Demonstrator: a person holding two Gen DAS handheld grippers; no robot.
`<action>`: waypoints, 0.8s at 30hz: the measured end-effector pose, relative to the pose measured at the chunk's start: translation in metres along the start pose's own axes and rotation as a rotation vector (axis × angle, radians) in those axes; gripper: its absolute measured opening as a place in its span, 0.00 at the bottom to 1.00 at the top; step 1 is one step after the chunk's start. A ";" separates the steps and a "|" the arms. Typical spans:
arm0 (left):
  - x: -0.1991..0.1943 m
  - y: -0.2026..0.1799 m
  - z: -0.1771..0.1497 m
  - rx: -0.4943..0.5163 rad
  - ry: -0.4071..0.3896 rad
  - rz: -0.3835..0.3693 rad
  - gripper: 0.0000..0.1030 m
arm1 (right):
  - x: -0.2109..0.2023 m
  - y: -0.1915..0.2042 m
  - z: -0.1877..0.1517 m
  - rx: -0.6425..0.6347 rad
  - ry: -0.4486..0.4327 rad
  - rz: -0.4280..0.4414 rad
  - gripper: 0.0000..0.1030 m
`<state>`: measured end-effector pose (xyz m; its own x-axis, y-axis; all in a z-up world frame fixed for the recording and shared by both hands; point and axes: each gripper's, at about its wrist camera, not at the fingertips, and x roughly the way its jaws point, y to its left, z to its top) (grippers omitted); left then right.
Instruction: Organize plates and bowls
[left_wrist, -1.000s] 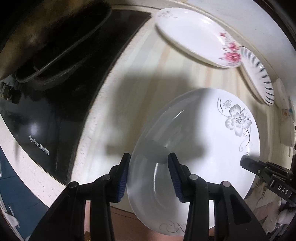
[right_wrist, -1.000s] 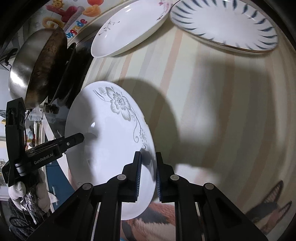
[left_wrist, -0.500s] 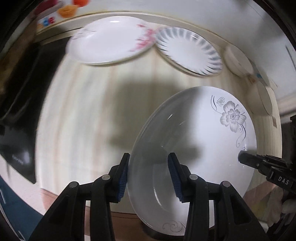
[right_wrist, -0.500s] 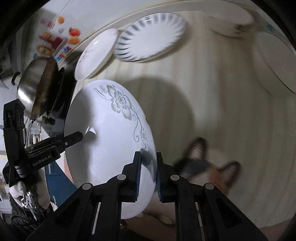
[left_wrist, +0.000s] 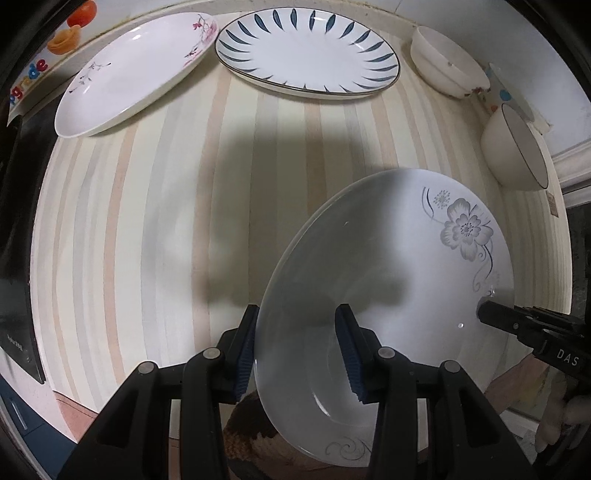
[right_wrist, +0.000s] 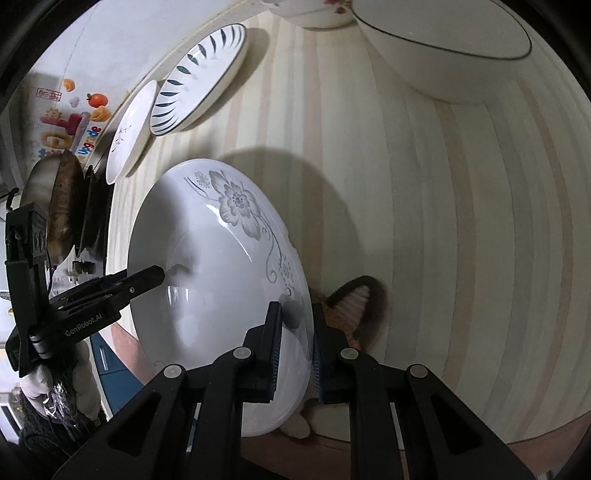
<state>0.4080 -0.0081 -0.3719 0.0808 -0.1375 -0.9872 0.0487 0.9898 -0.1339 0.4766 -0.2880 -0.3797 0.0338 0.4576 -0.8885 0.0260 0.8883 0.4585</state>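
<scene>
A white plate with a grey flower is held tilted above the striped counter, at its front edge. My left gripper straddles the plate's left rim with a wide gap between its pads. My right gripper is shut on the plate's right rim. The plate also fills the middle of the right wrist view. At the back lie a pink-blossom plate, a blue-leaf plate, a white bowl and a dark-rimmed bowl.
The striped counter lies between the held plate and the back row. A black cooktop lies at the left, with a metal pan on it. A patterned slipper is on the floor below the counter edge.
Both grippers have carried the flower plate to the right along the counter, away from the cooktop. The two bowls have come into view. The grips on the plate look the same.
</scene>
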 end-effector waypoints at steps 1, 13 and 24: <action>0.002 -0.001 -0.001 0.001 0.002 0.002 0.38 | 0.001 -0.001 0.000 0.003 0.004 0.001 0.16; 0.025 -0.010 0.009 -0.012 0.037 0.010 0.38 | 0.012 0.011 0.001 0.002 0.021 -0.029 0.18; 0.024 0.001 0.023 0.031 0.052 -0.007 0.38 | 0.023 0.037 -0.002 0.026 0.025 -0.087 0.23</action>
<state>0.4333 -0.0110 -0.3936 0.0289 -0.1414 -0.9895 0.0801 0.9871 -0.1388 0.4761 -0.2447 -0.3832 0.0054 0.3803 -0.9248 0.0533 0.9234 0.3801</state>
